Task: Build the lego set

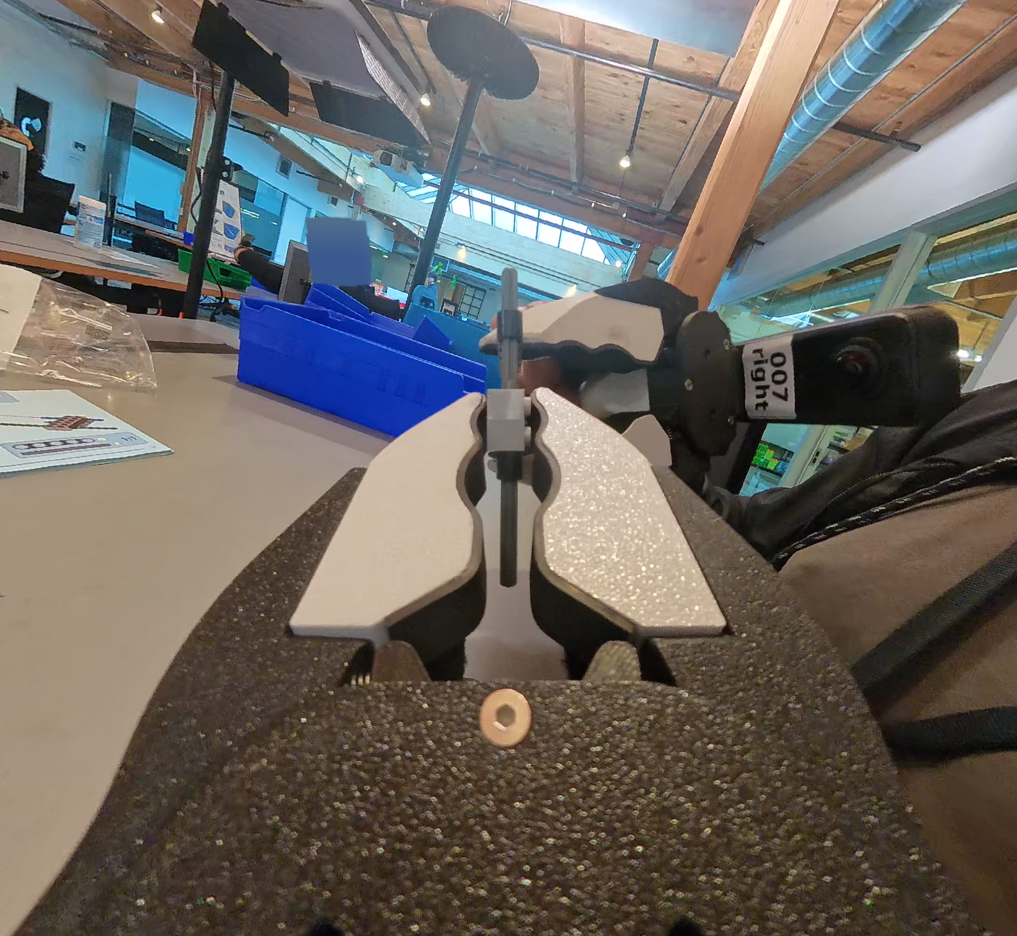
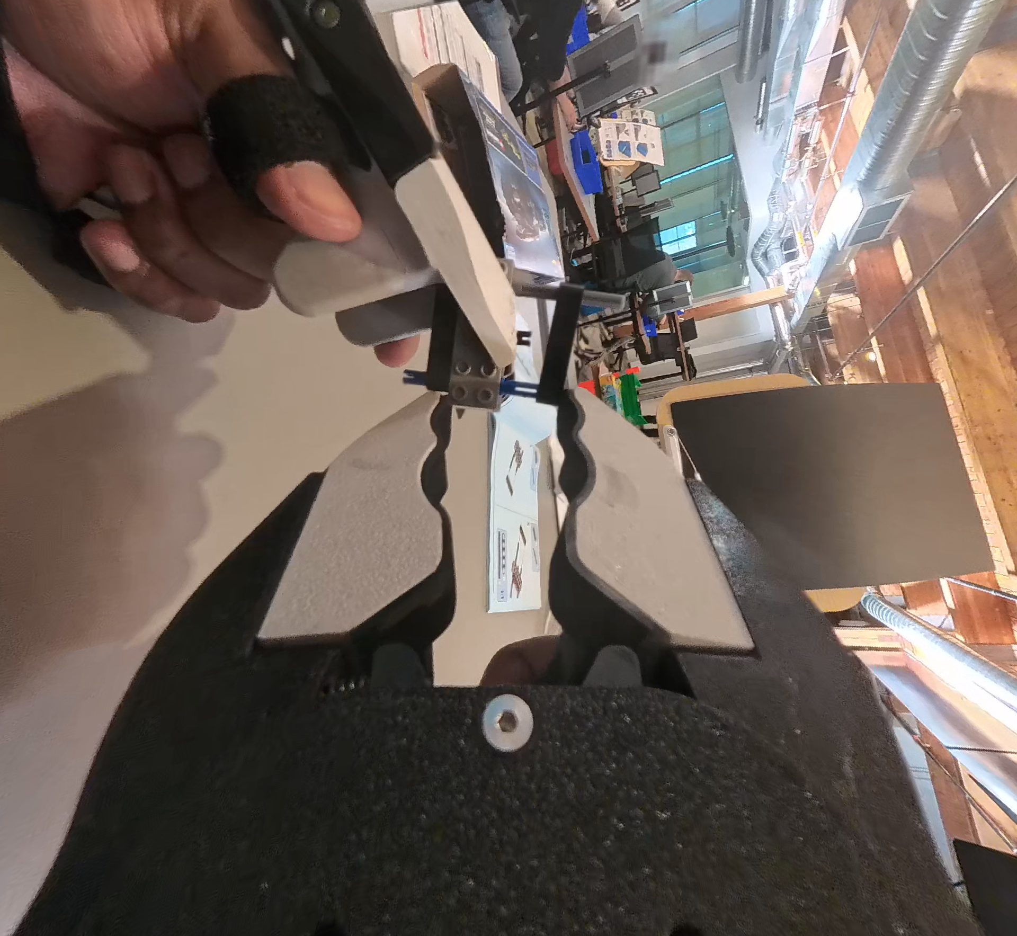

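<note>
My left gripper (image 1: pixel 509 403) is shut on a small grey studded brick (image 1: pixel 505 422). A thin black beam (image 1: pixel 509 315) runs through the brick and sticks up past the fingertips. In the right wrist view the same brick (image 2: pixel 473 381) hangs from the left gripper's pale finger (image 2: pixel 468 271), with a black beam (image 2: pixel 558 342) on each side, a blue axle (image 2: pixel 517 387) and a grey axle (image 2: pixel 597 296). My right gripper (image 2: pixel 498 406) is open. Its tips straddle the near end of this assembly, the right tip at the outer black beam. A hand (image 2: pixel 137 84) grips the left gripper.
Blue plastic bins (image 1: pixel 352 359) stand on the grey table (image 1: pixel 165 524) beyond the grippers. An instruction sheet (image 1: pixel 66 436) and a clear plastic bag (image 1: pixel 71 337) lie at the left. A dark jacket (image 1: pixel 908 469) fills the right. A black panel (image 2: pixel 825 480) stands beside the table. Less than 4 cm separates the two grippers' tips.
</note>
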`<control>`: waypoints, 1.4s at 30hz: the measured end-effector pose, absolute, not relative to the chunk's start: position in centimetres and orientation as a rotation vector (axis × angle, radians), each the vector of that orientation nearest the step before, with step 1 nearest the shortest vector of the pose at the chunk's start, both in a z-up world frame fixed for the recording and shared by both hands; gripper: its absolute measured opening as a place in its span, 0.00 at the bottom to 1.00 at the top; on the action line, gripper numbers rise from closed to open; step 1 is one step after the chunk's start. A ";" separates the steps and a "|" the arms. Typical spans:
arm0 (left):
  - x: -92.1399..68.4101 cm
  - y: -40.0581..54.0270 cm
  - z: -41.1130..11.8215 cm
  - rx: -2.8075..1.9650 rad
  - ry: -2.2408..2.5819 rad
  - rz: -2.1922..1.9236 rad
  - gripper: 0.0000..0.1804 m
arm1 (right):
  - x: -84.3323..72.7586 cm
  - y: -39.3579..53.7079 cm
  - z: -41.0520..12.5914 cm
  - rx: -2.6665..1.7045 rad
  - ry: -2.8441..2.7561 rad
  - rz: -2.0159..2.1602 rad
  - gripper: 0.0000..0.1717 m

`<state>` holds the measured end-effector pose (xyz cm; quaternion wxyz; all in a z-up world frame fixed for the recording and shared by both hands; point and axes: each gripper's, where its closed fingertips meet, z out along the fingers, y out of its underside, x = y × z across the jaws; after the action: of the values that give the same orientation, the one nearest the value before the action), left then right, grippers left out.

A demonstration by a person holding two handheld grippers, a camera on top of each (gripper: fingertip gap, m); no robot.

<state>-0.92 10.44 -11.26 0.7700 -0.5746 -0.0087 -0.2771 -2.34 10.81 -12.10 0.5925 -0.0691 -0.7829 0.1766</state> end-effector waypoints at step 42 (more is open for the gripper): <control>-0.6 11.2 -12.5 -1.357 0.003 -0.466 0.07 | -2.0 9.2 -12.1 -0.142 -1.881 0.418 0.21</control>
<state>-0.55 11.24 -12.49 0.7537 -0.6217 0.0015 -0.2134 -2.04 9.25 -12.11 0.5687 -0.0604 -0.8008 0.1780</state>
